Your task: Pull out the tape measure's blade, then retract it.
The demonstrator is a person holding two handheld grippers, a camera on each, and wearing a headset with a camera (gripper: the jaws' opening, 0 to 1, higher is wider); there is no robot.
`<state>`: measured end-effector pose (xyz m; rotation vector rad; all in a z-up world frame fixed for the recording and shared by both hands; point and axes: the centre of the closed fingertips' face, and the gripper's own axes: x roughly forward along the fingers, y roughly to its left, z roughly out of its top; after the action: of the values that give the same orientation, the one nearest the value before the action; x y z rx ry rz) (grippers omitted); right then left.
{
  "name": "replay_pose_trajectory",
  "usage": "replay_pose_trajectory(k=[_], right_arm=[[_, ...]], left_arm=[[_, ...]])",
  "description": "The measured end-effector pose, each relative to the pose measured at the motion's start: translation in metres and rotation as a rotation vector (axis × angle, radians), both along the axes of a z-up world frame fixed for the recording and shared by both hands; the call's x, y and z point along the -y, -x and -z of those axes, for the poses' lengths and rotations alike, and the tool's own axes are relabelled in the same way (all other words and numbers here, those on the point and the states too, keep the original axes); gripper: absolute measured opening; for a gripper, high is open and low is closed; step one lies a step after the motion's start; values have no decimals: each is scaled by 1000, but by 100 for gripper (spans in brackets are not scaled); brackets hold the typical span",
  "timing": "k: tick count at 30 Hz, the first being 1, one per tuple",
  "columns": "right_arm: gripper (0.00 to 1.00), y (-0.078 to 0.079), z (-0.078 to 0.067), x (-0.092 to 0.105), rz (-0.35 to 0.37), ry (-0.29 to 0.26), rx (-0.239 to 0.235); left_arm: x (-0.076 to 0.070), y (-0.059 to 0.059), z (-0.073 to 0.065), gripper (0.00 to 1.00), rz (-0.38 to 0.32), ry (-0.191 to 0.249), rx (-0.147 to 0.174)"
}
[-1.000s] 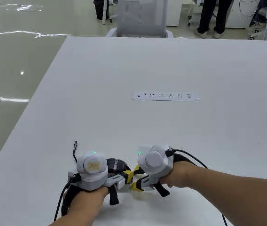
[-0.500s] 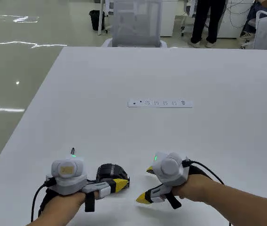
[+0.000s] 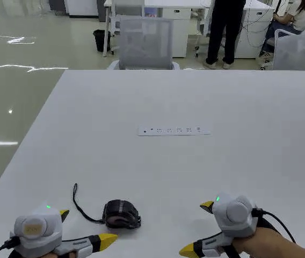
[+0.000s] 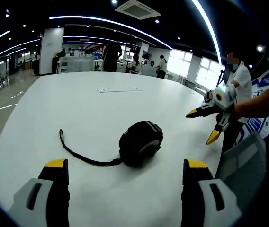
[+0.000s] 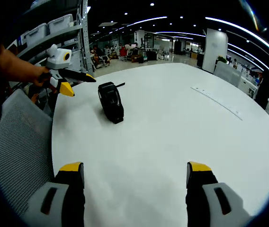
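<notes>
Black tape measure (image 3: 122, 213) between left gripper (image 3: 86, 226) and right gripper (image 3: 196, 228); all fingers (image 4: 55, 187) spread.

The white tabletop (image 3: 195, 177) is bare around the black tape measure (image 3: 122, 213) — bar its thin black cord (image 3: 74, 193). A white power strip (image 3: 174, 130) lies well beyond.

Black tape measure (image 3: 122, 213), blade retracted, on the white table, wrist strap (image 3: 80, 206) trailing left
</notes>
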<state>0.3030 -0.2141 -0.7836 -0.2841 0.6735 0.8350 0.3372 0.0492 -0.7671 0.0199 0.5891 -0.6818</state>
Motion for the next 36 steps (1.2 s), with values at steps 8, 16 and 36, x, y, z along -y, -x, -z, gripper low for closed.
replay_pose_trajectory(k=[8,16,36], right_arm=[[97,18,-9,37,118,-61,14],[100,32,-23,75,220,-80,78],[100,58,-20,122,314,-56,46]], left_arm=[[-25,19,-7,99,12,24,21],[-40,30,-12,99,20,14,37],[-57,35,-17,99,-2,34,42]])
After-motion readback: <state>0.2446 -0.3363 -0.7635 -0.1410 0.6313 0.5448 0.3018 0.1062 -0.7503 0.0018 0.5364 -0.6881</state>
